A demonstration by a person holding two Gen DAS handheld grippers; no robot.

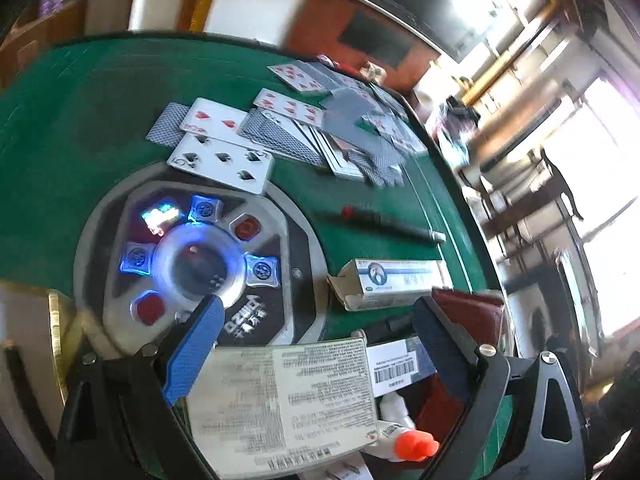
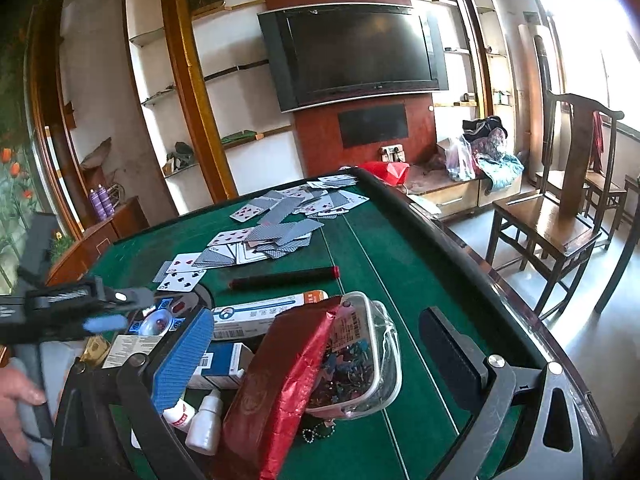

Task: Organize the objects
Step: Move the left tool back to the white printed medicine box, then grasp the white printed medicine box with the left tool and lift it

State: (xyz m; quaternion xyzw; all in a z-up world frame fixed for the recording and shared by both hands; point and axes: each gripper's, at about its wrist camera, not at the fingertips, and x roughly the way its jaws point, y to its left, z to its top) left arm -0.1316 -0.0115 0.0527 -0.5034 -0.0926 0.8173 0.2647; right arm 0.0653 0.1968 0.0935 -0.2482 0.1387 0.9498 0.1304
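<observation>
My left gripper [image 1: 320,340] stands open over a flat printed box [image 1: 280,396], and its pads do not press on it. Beside that box lie a white bottle with an orange cap [image 1: 408,444] and a white medicine box [image 1: 392,280]. My right gripper [image 2: 320,356] is open too. A red foil packet [image 2: 280,380] leans on a clear plastic container [image 2: 368,360] between its fingers, apart from both pads. Two small white bottles [image 2: 204,424] and a blue-and-white box [image 2: 224,364] sit by its blue finger [image 2: 184,360]. The left gripper [image 2: 120,310] shows blurred at the left.
Playing cards [image 2: 272,232] are scattered over the far part of the green table [image 2: 400,264]. A black tube with a red end [image 2: 284,276] lies before them. The lit centre console [image 1: 192,264] sits left. A wooden chair [image 2: 560,216] stands right of the table; a person's hand [image 2: 20,396] is at lower left.
</observation>
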